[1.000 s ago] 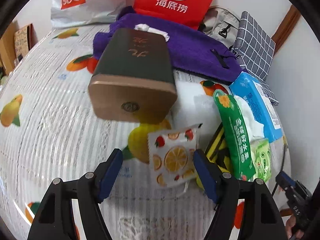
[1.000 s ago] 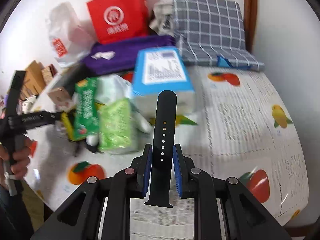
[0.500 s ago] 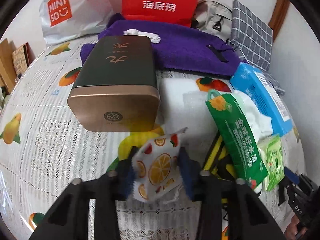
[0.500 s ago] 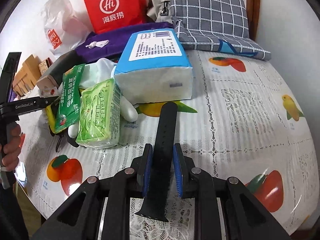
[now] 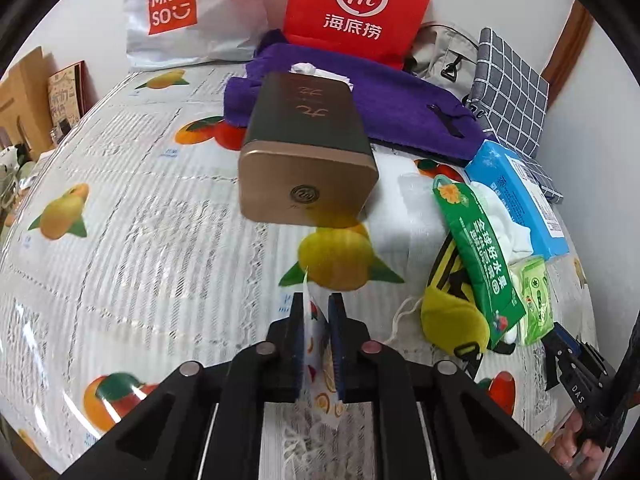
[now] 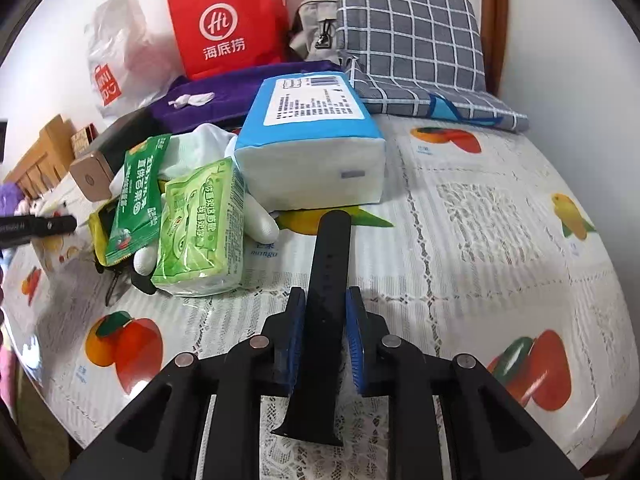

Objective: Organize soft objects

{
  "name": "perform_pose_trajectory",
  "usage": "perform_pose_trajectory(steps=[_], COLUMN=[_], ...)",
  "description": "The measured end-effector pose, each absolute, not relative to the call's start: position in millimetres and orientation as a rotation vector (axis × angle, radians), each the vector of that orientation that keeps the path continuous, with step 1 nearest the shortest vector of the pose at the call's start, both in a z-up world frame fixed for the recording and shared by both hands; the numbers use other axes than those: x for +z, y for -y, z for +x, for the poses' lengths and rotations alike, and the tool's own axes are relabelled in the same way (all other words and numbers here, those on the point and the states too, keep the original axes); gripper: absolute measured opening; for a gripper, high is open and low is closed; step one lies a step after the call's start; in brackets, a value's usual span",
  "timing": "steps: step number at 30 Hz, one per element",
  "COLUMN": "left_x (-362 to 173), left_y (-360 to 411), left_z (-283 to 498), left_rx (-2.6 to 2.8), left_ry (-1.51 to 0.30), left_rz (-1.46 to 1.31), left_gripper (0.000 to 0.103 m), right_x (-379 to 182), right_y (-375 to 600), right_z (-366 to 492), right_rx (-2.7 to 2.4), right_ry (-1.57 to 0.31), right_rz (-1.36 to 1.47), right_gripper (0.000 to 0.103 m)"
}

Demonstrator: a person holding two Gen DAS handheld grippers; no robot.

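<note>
My left gripper [image 5: 318, 300] is shut on a thin fruit-print packet [image 5: 320, 360], held edge-on just above the fruit-patterned tablecloth [image 5: 132, 240]. A black watch strap [image 6: 330, 248] sticks forward between the blue pads of my right gripper [image 6: 322, 296]; its jaws are closing and press on the strap. A pile lies between the grippers: a blue tissue pack [image 6: 312, 140], a light green tissue pack [image 6: 200, 232], a green snack packet [image 5: 476, 252], a yellow eye mask [image 5: 452, 316] and a white glove [image 6: 260, 224].
A dark tin with a bronze end [image 5: 308, 148] lies ahead of the left gripper, on a purple towel [image 5: 400, 96]. At the back stand a red bag [image 5: 356, 8], a white shopping bag [image 5: 180, 12] and a grey checked cushion [image 6: 408, 32].
The left jaws closed on the fruit-print packet, which now stands edge-on between them. The right gripper sank toward the table with the strap still in it.
</note>
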State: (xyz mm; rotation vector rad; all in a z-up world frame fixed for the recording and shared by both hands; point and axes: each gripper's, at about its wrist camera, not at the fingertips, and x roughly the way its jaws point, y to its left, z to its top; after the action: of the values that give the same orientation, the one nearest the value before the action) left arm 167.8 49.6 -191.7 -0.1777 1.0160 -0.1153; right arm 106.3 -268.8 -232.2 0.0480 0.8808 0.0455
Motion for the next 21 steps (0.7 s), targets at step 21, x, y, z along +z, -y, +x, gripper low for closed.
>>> perform_pose_trajectory(steps=[21], left_x=[-162.8], left_y=[-54.1], left_z=[148.6], left_rx=[-0.136], left_ry=[-0.977], left_rz=[-0.217], left_gripper=[0.005], right_x=[-195.8], right_y=[276.7], right_z=[98.2], right_rx=[0.051], right_ry=[-0.872], right_rz=[0.104], right_gripper=[0.020])
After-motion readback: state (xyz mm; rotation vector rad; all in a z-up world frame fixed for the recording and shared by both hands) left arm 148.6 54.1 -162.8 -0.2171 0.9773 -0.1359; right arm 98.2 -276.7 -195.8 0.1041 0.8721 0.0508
